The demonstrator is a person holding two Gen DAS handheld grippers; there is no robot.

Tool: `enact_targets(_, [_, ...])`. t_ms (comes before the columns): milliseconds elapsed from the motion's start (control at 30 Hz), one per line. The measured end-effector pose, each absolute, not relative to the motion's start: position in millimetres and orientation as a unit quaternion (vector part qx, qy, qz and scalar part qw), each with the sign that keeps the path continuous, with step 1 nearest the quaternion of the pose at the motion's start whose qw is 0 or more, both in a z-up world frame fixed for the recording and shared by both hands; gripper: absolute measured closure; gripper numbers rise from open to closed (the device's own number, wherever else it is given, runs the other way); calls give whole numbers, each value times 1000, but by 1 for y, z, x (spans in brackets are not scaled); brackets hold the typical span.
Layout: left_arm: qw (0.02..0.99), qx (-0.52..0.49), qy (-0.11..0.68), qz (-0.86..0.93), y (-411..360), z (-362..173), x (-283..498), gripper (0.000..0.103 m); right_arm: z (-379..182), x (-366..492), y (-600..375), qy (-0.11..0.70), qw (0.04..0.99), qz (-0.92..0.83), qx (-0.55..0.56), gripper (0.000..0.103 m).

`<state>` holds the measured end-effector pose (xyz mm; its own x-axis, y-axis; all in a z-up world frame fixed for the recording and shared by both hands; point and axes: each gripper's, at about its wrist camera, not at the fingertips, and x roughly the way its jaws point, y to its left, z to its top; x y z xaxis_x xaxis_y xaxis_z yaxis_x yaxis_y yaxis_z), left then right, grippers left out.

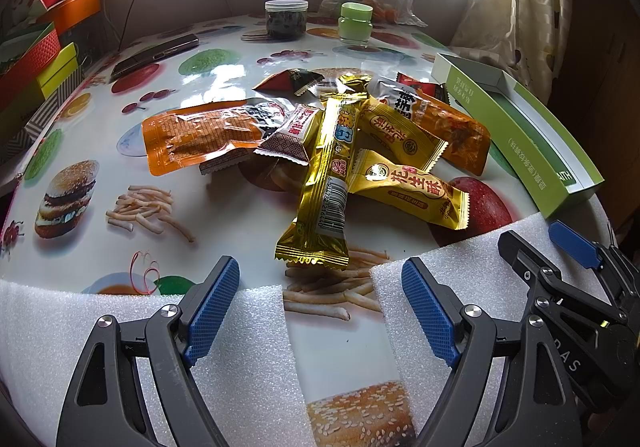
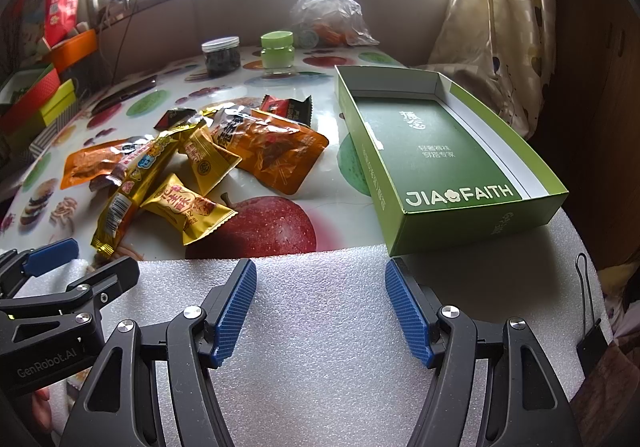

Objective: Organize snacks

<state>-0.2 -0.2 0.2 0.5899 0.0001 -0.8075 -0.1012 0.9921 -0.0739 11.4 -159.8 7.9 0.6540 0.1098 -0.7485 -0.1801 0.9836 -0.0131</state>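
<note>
My left claw (image 1: pixel 320 311) and right claw (image 2: pixel 320 307) both hang wide open and empty over white foam sheets (image 2: pixel 320 327) that hide the counter's (image 1: pixel 100 119) near edge. Beyond, the snack packets (image 1: pixel 324 151) lie heaped and overlapping, gold and orange wrappers glossy, their lower ones partly covered. To their right sits the open green box (image 2: pixel 440 151), empty inside.

Left gripper (image 1: pixel 320 311) jaws wide apart, nothing between them, low over white foam sheets (image 1: pixel 224 359) at the table edge. Snack pile just ahead: long gold stick pack (image 1: pixel 326 183) lying over yellow packets (image 1: pixel 408 189), orange pouch (image 1: pixel 200 135) to its left. Open green box (image 1: pixel 532 143) right of pile. Right gripper (image 1: pixel 568 247) at the far right edge.
</note>
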Motion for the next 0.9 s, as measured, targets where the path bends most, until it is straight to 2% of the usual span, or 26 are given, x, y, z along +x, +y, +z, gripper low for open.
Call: enact_targets(900, [891, -55, 449, 28, 0, 2, -2, 19, 8, 11, -160, 407, 909, 80, -43, 36])
